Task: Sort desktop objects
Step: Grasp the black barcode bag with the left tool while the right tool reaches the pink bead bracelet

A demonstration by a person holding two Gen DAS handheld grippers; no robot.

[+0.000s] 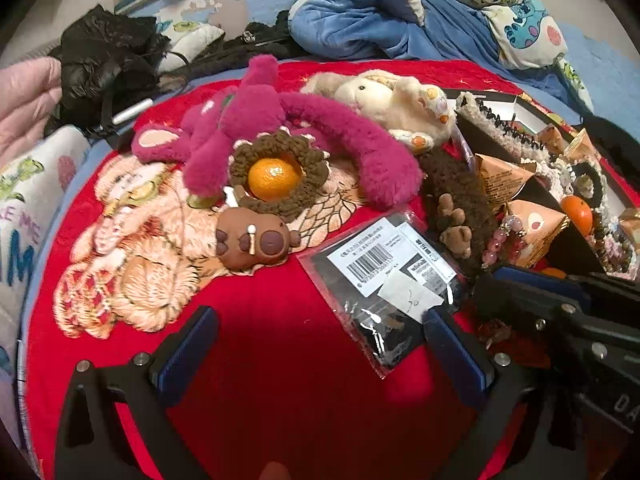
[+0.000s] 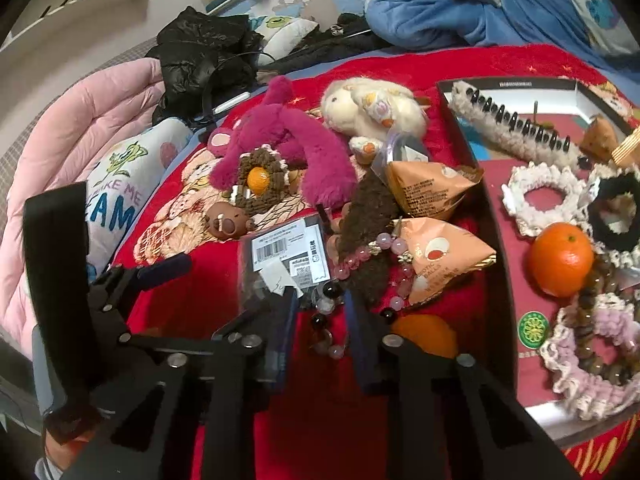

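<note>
My left gripper (image 1: 320, 328) is open and empty above the red cloth (image 1: 272, 312), near a clear packet with a barcode label (image 1: 380, 276). My right gripper (image 2: 322, 312) is open around a dark and clear bead bracelet (image 2: 326, 320) lying on the cloth, beside an orange (image 2: 428, 334). A second orange (image 1: 274, 178) sits in a brown crochet scrunchie (image 1: 280, 168). A brown bear clip (image 1: 252, 242), a magenta plush headband (image 1: 352, 136) and a cream plush rabbit (image 1: 396, 100) lie behind. A pink bead bracelet (image 2: 376, 252) lies by two orange snack packets (image 2: 444, 260).
A black-walled box (image 2: 494, 216) at the right holds scrunchies (image 2: 544, 196), an orange (image 2: 560, 258), a fuzzy headband with black clips (image 2: 516, 128) and a bead string. A black jacket (image 2: 204, 60), pink quilt (image 2: 80, 128) and blue blanket (image 2: 460, 4) surround the cloth.
</note>
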